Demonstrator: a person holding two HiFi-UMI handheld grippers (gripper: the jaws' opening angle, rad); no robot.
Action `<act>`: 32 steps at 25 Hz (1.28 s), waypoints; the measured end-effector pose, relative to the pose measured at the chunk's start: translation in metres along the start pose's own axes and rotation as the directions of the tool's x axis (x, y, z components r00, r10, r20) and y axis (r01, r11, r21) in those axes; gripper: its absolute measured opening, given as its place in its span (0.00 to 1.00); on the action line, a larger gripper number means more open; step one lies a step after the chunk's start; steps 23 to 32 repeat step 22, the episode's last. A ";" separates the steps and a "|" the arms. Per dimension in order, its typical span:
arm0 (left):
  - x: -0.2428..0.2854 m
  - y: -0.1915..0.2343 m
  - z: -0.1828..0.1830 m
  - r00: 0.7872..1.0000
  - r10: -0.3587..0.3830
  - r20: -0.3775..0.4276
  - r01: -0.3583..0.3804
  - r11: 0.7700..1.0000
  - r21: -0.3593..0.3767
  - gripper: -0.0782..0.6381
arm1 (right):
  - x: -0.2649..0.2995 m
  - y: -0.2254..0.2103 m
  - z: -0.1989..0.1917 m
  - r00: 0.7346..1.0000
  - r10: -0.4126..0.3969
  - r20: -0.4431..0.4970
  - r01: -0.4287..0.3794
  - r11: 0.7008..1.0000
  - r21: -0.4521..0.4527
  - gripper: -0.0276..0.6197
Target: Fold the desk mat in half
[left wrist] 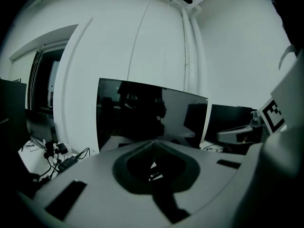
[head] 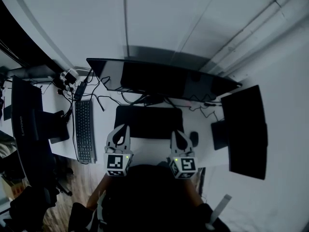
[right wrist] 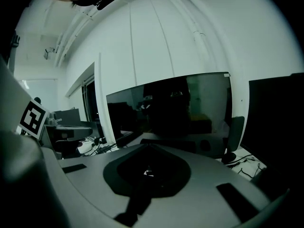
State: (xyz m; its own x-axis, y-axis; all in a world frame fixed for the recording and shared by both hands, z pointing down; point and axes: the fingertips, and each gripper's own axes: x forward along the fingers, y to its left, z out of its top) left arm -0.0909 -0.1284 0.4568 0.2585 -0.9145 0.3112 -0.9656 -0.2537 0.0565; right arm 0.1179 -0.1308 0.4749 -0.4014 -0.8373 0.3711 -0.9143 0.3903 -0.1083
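Mat: black rectangular desk mat [head: 148,122] lay flat on white tabletop [head: 104,124]; folded already or not, unclear.
Claws: left claw [head: 123,128] and right claw [head: 178,133] closed tight, holding nothing.

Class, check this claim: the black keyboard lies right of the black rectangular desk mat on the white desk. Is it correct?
No. The head view shows the black keyboard lying left of the black rectangular desk mat on the white desk.
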 end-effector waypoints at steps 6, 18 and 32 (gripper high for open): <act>-0.004 -0.003 -0.001 1.000 -0.002 0.014 0.002 1.000 -0.011 0.12 | -0.001 0.000 -0.001 1.000 0.001 0.002 -0.001 1.000 -0.012 0.05; -0.003 -0.006 0.001 1.000 -0.018 0.016 0.018 1.000 0.000 0.12 | 0.000 0.005 0.002 1.000 0.013 -0.007 -0.013 1.000 -0.025 0.05; -0.002 -0.006 0.000 1.000 -0.015 0.002 0.015 1.000 -0.021 0.12 | 0.000 0.004 0.000 1.000 -0.004 -0.024 0.004 1.000 0.000 0.05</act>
